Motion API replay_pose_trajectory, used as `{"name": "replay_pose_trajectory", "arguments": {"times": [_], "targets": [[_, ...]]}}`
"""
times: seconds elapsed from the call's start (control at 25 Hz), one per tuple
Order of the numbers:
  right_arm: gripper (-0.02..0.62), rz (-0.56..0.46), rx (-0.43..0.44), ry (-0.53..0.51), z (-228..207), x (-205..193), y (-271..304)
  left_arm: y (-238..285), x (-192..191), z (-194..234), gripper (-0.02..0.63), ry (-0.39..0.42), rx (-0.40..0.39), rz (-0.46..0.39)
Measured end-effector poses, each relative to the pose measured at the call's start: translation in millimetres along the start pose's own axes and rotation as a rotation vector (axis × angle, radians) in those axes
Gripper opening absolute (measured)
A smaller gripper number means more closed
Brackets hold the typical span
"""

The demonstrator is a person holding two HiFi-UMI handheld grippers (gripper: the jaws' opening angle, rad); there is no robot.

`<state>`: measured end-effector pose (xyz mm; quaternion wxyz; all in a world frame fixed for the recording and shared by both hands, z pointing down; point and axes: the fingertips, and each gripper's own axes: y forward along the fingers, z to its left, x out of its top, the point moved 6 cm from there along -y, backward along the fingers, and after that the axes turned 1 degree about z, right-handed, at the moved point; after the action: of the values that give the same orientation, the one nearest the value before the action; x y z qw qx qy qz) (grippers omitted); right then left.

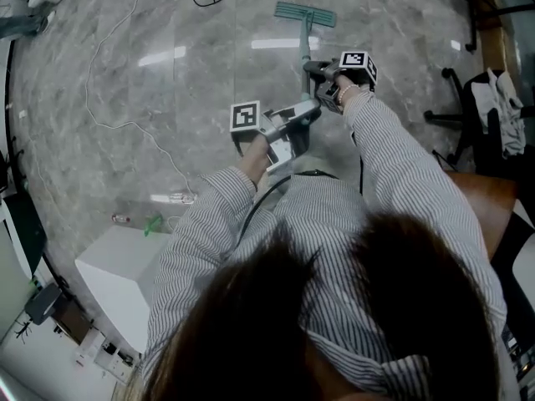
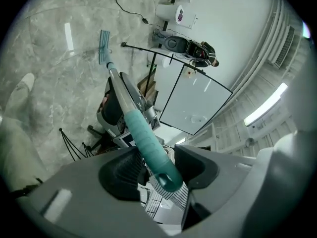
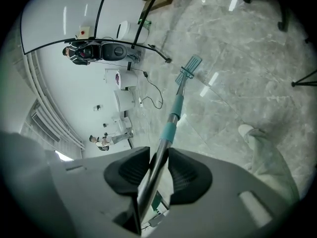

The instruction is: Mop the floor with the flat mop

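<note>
Mop [image 1: 305, 13], light and stiff by our judgement: we clamp left gripper [image 2: 156, 170] on teal grip [image 2: 143, 138], right gripper [image 3: 158, 170] on metal shaft [image 3: 161, 151].

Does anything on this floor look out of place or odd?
Yes. A loose white cable snakes over the marble floor, left of the flat mop, and a black cable loops further ahead. Both lie where mopping may reach and might snag.

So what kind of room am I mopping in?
Probably an office or lab: a polished stone-look floor, a wheeled chair and a large whiteboard on a stand.
</note>
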<state>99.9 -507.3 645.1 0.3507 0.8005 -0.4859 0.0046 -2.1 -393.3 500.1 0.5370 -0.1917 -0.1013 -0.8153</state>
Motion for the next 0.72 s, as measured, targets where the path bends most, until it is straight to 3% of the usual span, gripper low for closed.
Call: {"name": "replay_pose_trajectory", "arguments": {"times": [0.28, 0.56, 0.72], "targets": [[0.115, -0.004, 0.014, 0.009, 35.5, 66.6, 16.0, 40.2, 61.0, -23.0, 0.202, 0.006, 0.074, 0.045], [0.110, 0.011, 0.037, 0.039, 33.8, 84.0, 21.6, 50.5, 73.9, -24.4, 0.198, 0.030, 0.157, 0.172], [0.109, -0.012, 0.110, 0.122, 26.1, 79.5, 21.3, 48.7, 71.3, -21.8, 0.195, 0.025, 0.155, 0.173]]}}
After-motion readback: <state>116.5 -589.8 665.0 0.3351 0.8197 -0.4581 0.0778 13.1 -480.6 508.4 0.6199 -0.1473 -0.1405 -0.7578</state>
